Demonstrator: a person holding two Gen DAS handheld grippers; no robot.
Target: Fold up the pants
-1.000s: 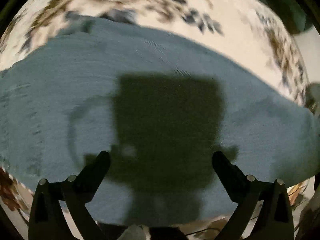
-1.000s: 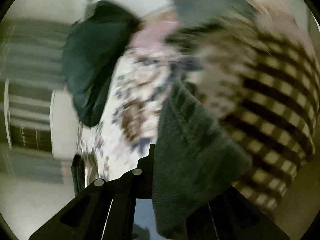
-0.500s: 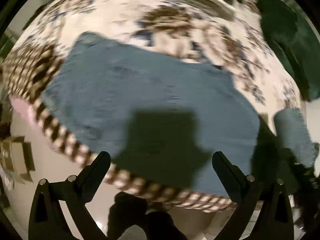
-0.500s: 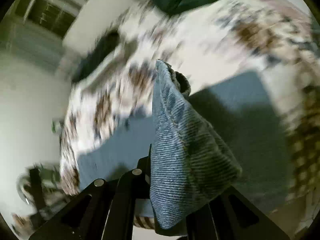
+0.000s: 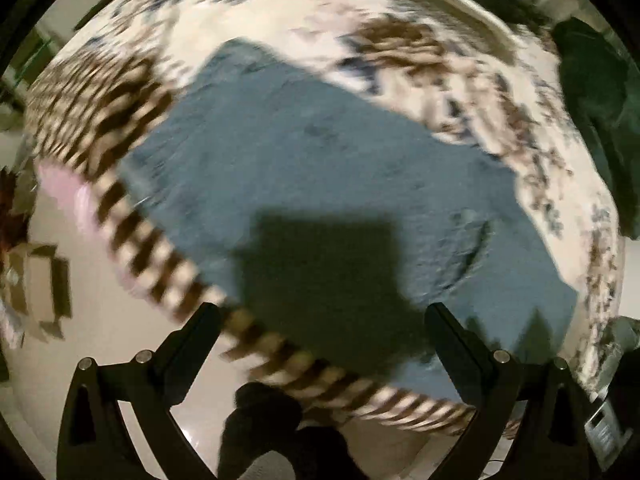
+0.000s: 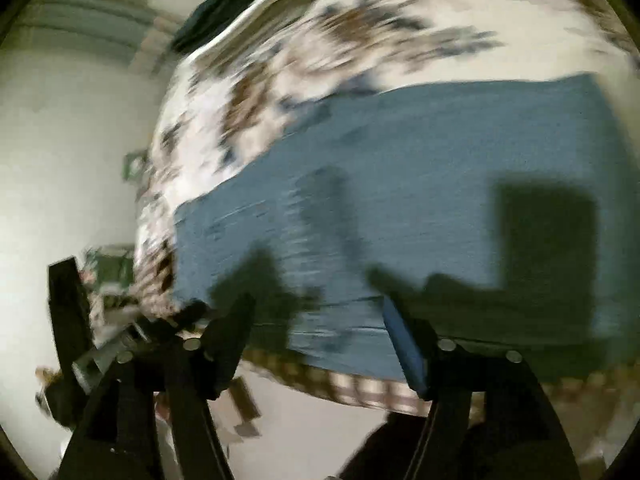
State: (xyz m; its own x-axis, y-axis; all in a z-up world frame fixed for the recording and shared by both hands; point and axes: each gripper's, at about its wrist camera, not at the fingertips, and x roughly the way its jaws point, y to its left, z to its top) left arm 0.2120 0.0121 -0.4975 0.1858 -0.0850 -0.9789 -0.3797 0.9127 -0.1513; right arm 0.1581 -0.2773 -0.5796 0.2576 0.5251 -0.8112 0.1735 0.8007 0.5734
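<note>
Blue corduroy pants (image 6: pixel 420 184): just released, flat on floral bed (image 5: pixel 400 12); right gripper (image 6: pixel 316 320), left gripper (image 5: pixel 320 320) fingers wide, empty. Fold laid.

Floral-covered bed (image 5: pixel 420 20), pale floor (image 5: pixel 100 300)

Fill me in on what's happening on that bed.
A person with tongs in each hand is folding blue pants laid out on a floral bedspread. Both the left tongs and the right tongs are open and empty, above the near edge of the pants, which lie flat on the bed. The pictures are blurred, so how far the fold has got is hard to judge.
</note>
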